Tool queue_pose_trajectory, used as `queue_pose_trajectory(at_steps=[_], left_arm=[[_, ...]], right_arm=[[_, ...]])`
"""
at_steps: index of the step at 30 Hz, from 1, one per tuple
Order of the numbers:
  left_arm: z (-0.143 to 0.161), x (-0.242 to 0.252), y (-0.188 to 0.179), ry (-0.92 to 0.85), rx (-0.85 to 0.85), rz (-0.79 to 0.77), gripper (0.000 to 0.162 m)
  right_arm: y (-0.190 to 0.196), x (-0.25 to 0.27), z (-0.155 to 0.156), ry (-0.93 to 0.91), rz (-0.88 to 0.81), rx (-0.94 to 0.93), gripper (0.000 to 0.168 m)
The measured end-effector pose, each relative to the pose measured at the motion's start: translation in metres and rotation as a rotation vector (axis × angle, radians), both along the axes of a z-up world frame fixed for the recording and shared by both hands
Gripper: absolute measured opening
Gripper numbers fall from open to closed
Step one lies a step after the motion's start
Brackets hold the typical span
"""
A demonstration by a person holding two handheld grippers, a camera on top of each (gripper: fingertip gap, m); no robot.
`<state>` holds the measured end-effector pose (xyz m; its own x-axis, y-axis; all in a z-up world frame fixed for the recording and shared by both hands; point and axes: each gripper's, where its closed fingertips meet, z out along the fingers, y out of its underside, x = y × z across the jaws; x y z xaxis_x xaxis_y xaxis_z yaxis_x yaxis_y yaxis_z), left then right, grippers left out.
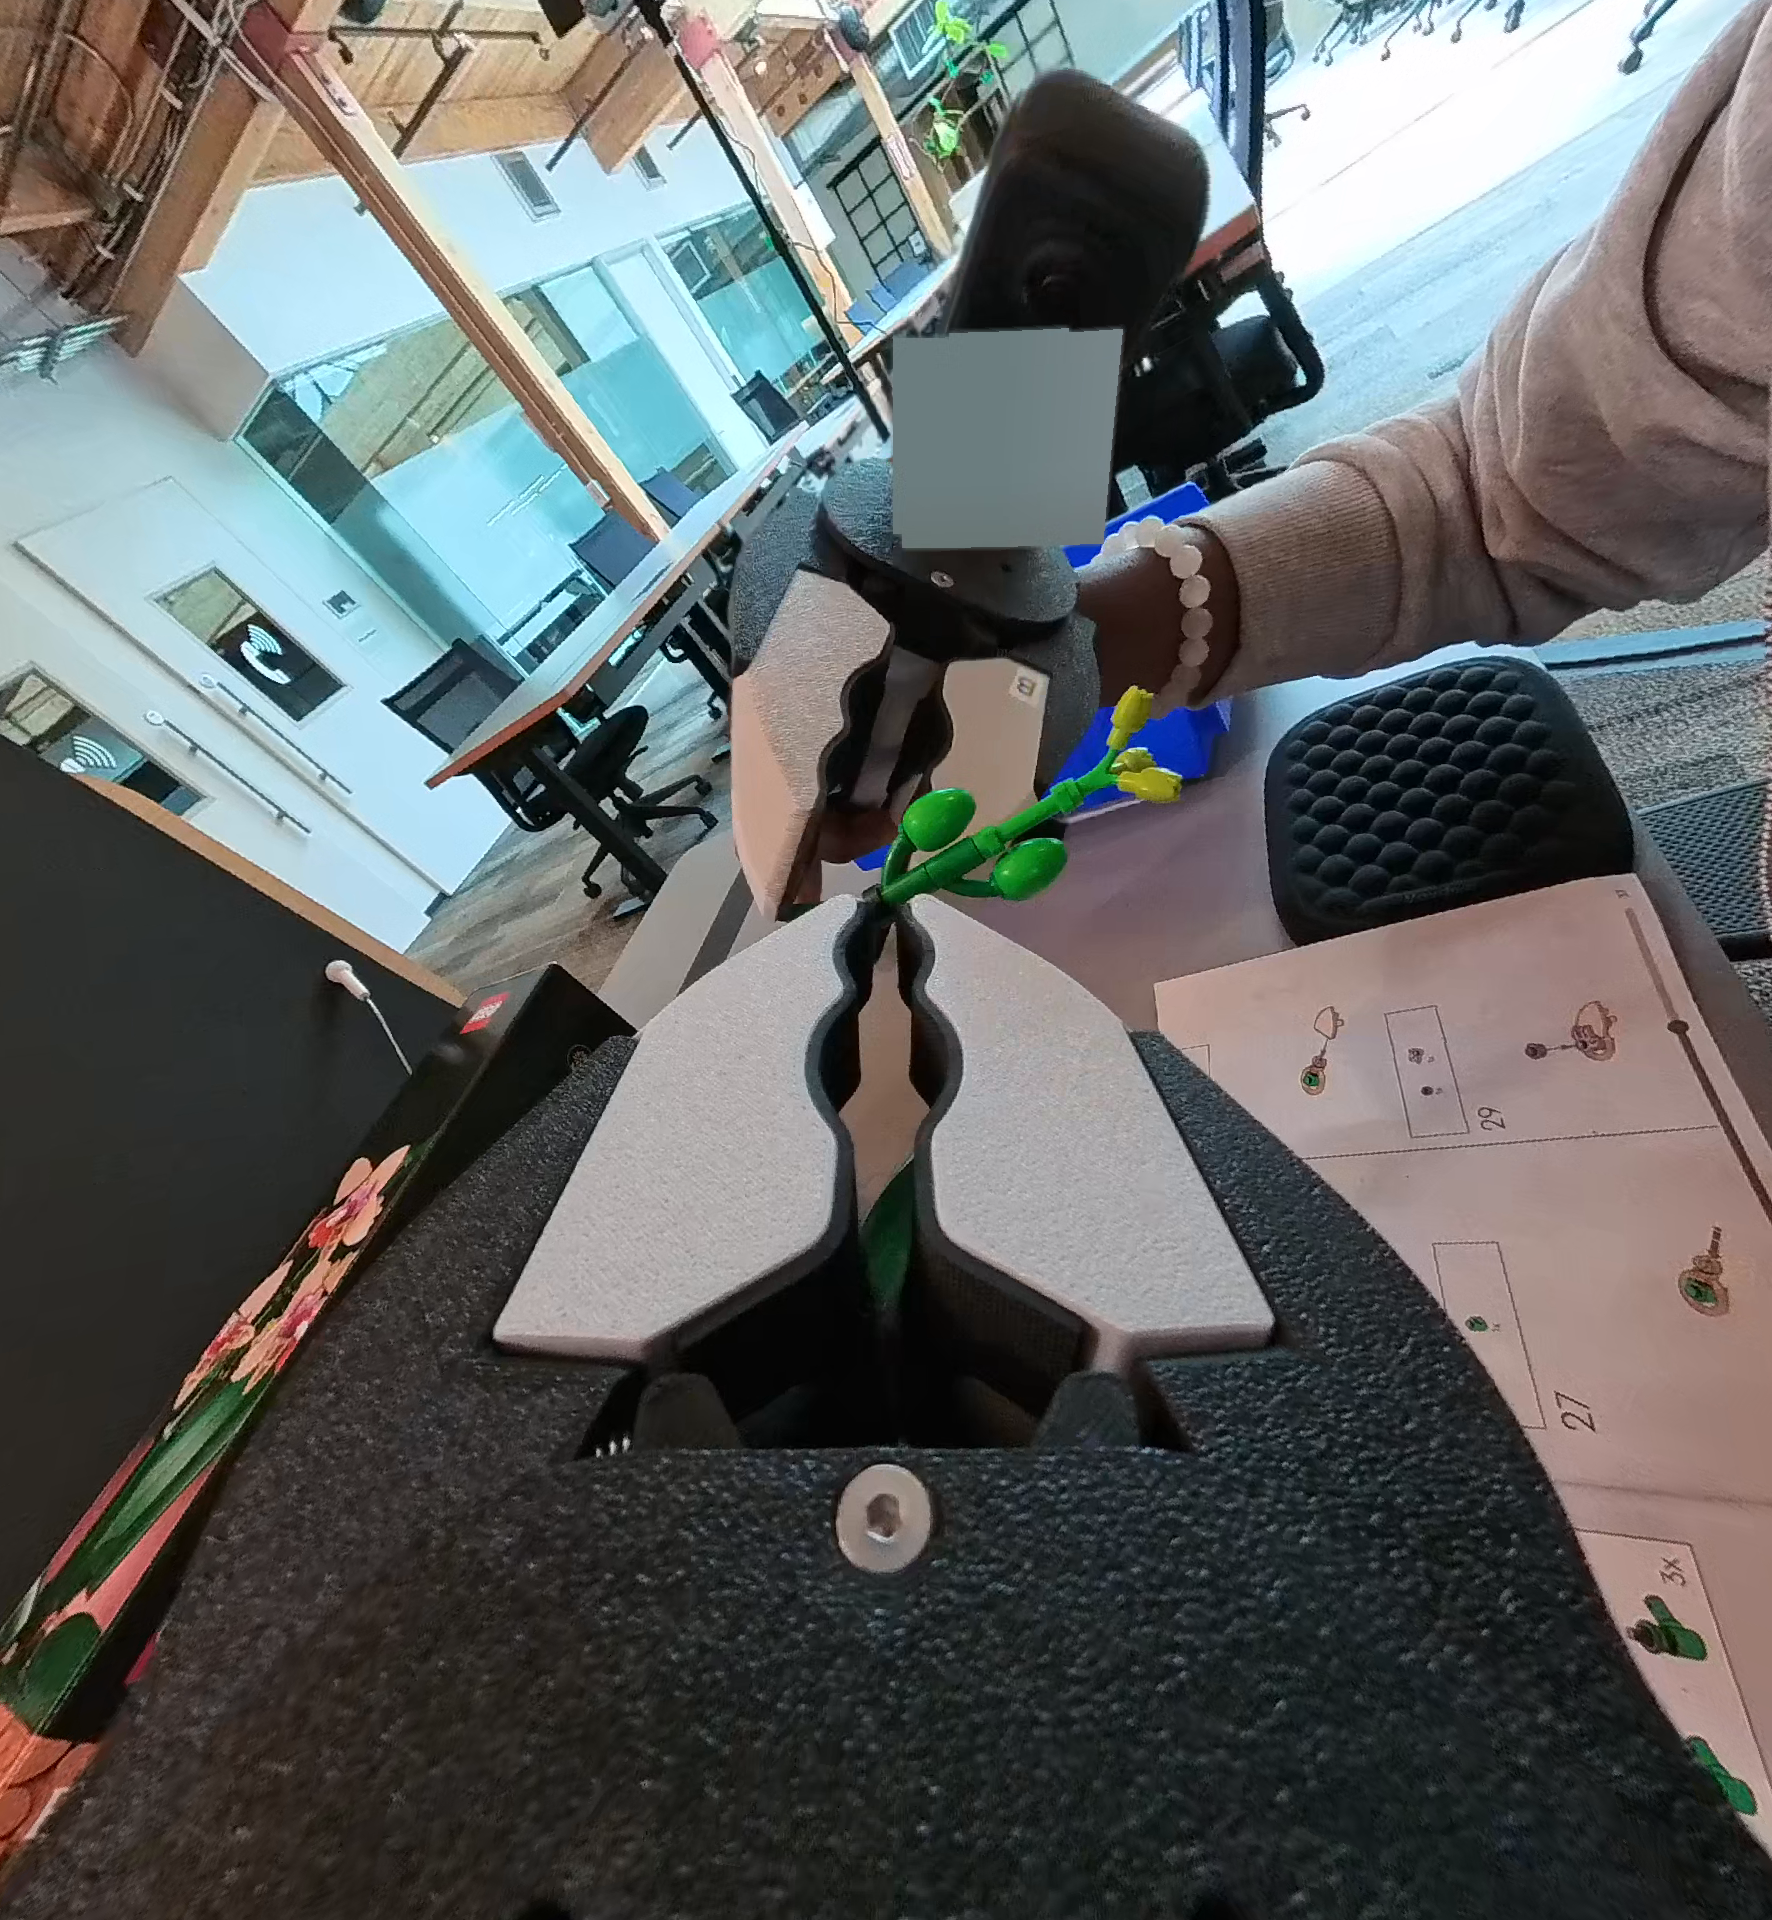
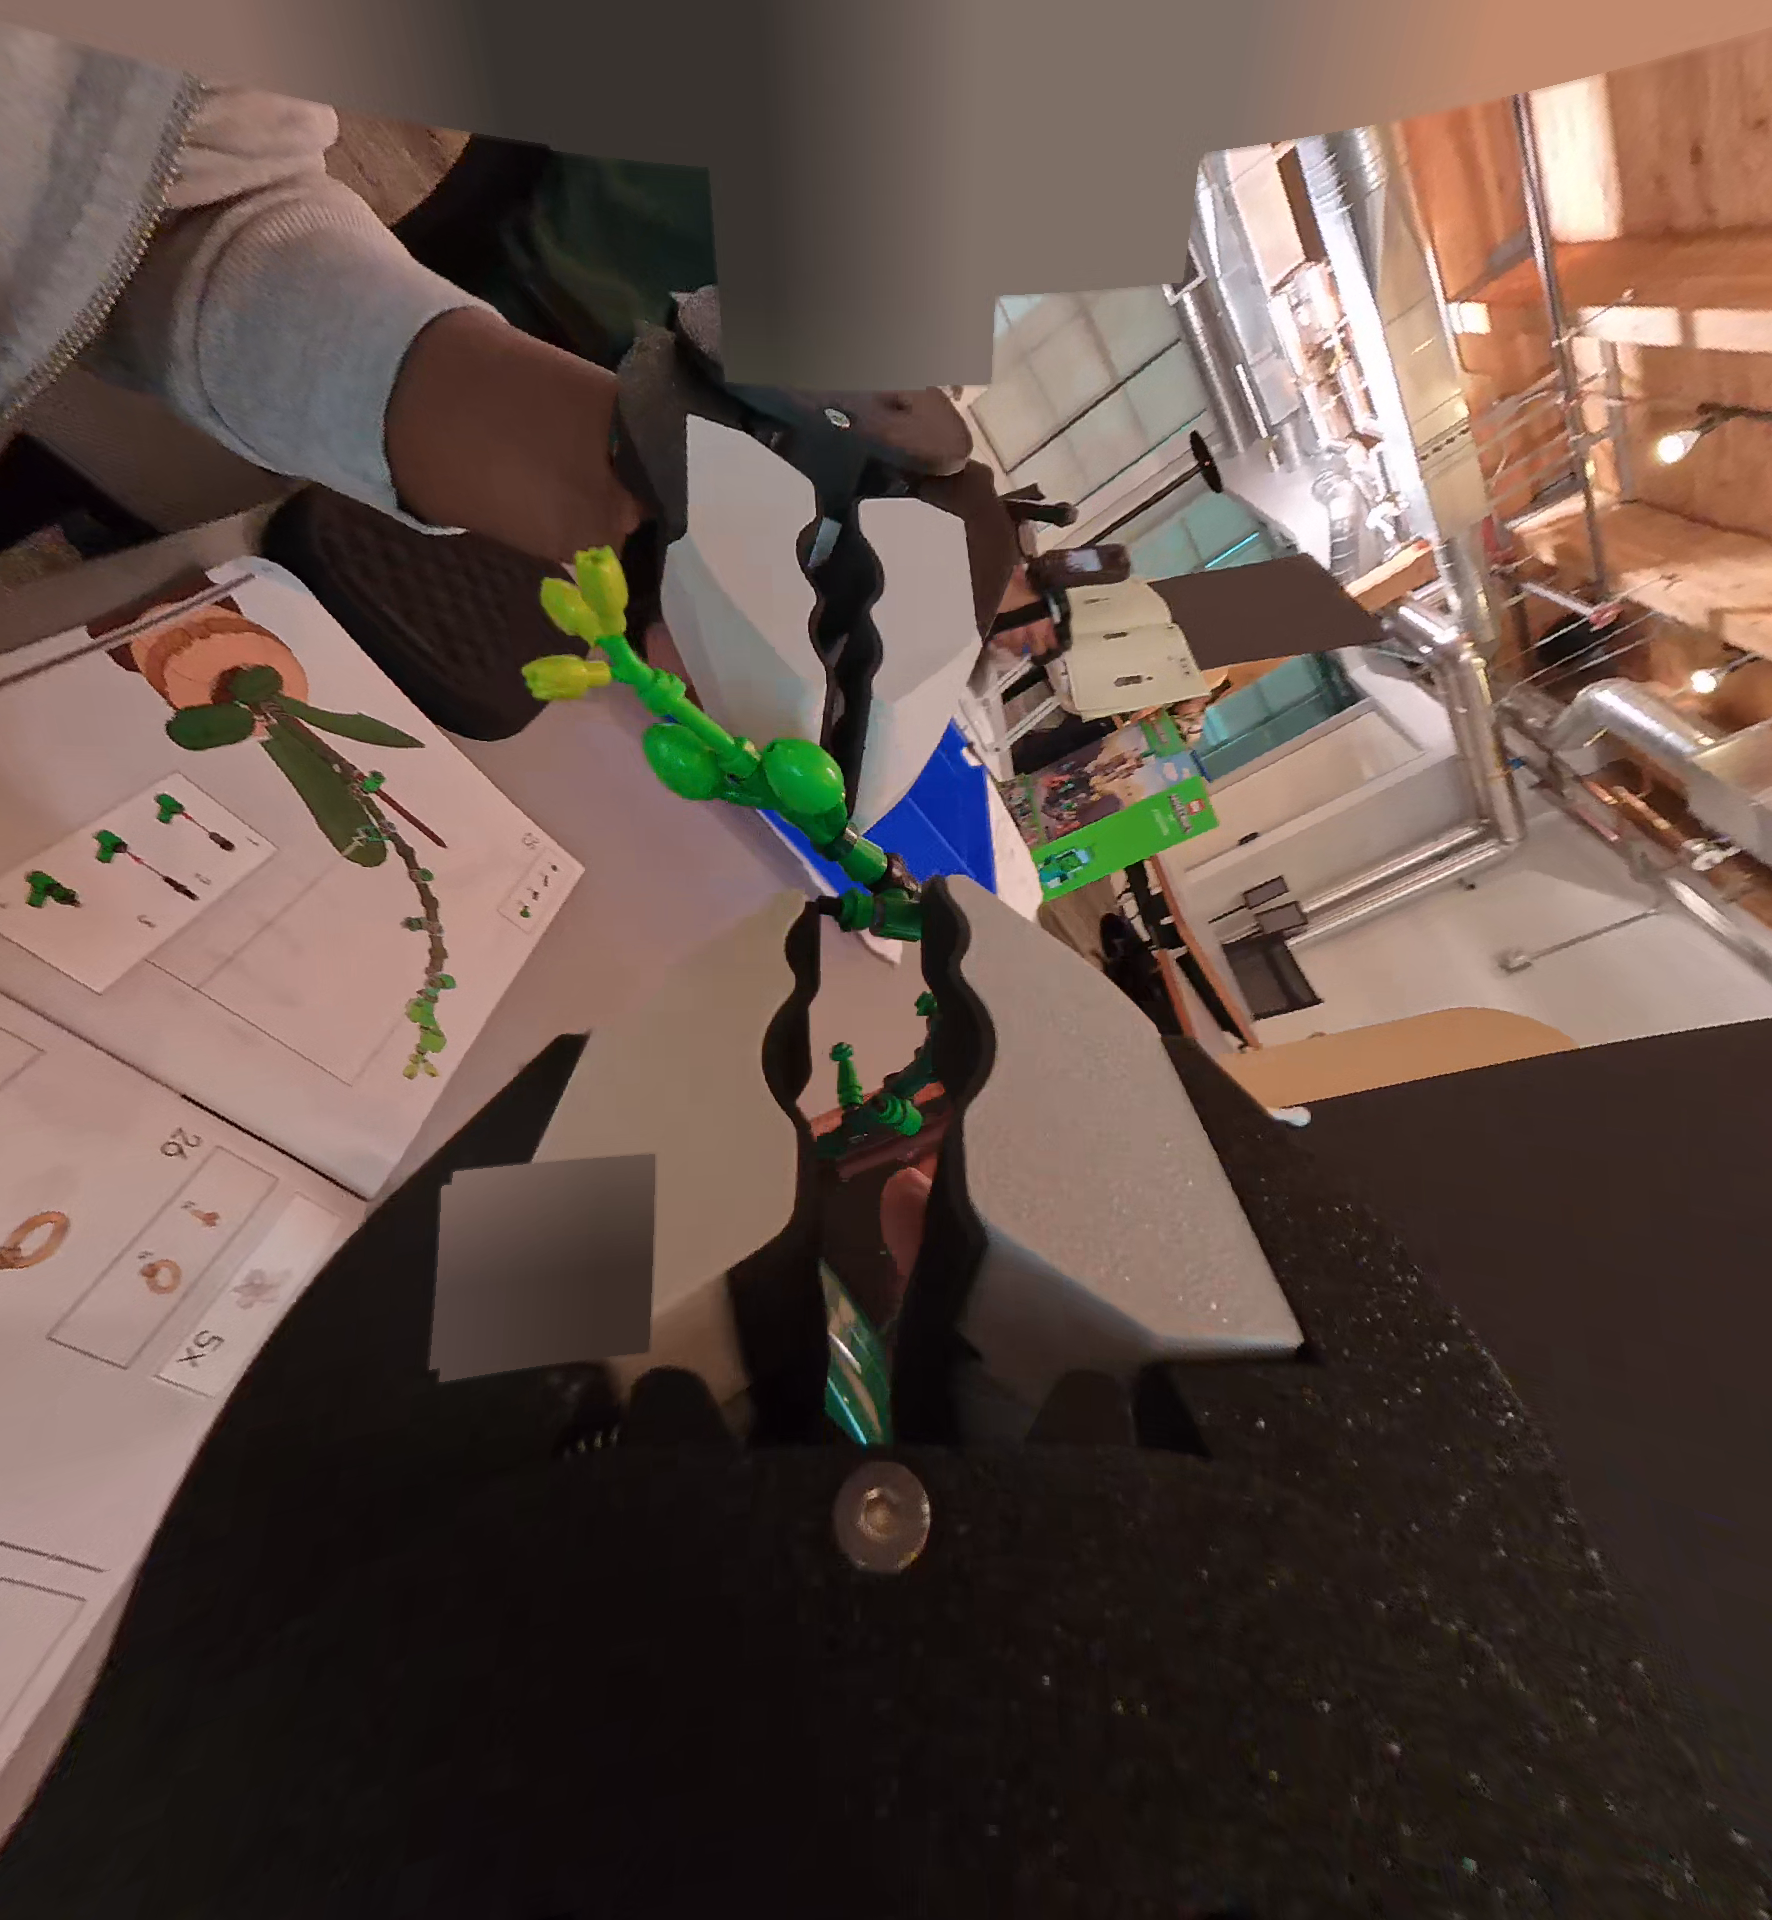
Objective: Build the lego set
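A green lego stem (image 1: 975, 847) with two round green buds and yellow tips (image 1: 1136, 748) is held in the air between both grippers. My left gripper (image 1: 882, 914) is shut on the stem's base, which comes out of its fingertips. My right gripper (image 1: 840, 821) faces it, tip to tip. In the right wrist view the right gripper (image 2: 866, 904) is shut on a dark green joint at the stem's (image 2: 716, 743) lower end. More green and brown plant parts (image 2: 866, 1112) show between its fingers. The left gripper (image 2: 849, 800) is just behind the buds.
An open instruction booklet (image 1: 1484, 1195) lies on the table at the right, and also shows in the right wrist view (image 2: 186, 935). The flower-printed set box (image 1: 238, 1351) stands at the left by a black board (image 1: 82, 1091). A blue bin (image 2: 923, 810) and a black padded armrest (image 1: 1443, 790) are beyond. My two grippers' fingertips are within a few centimetres of each other.
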<state>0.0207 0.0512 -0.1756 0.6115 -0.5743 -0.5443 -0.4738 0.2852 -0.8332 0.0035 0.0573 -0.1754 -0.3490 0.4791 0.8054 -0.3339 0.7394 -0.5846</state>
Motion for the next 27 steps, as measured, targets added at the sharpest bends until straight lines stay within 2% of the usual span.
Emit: queue_pose_trajectory(at_steps=[9, 14, 20, 27], left_arm=[[-0.001, 0.001, 0.002, -0.008, 0.000, -0.001, 0.004], [0.000, -0.001, 0.003, -0.018, -0.004, 0.001, 0.003], [-0.002, 0.000, 0.003, -0.010, 0.006, 0.004, 0.004], [-0.003, -0.002, 0.002, -0.015, 0.006, 0.010, 0.004]], right_arm=[[-0.002, 0.001, -0.001, -0.258, 0.035, -0.184, 0.018], [-0.002, 0.001, 0.008, -0.390, 0.054, -0.313, 0.009], [-0.003, 0.002, 0.004, -0.381, 0.064, -0.281, 0.015], [0.004, 0.002, -0.004, -0.232, 0.015, -0.178, 0.017]])
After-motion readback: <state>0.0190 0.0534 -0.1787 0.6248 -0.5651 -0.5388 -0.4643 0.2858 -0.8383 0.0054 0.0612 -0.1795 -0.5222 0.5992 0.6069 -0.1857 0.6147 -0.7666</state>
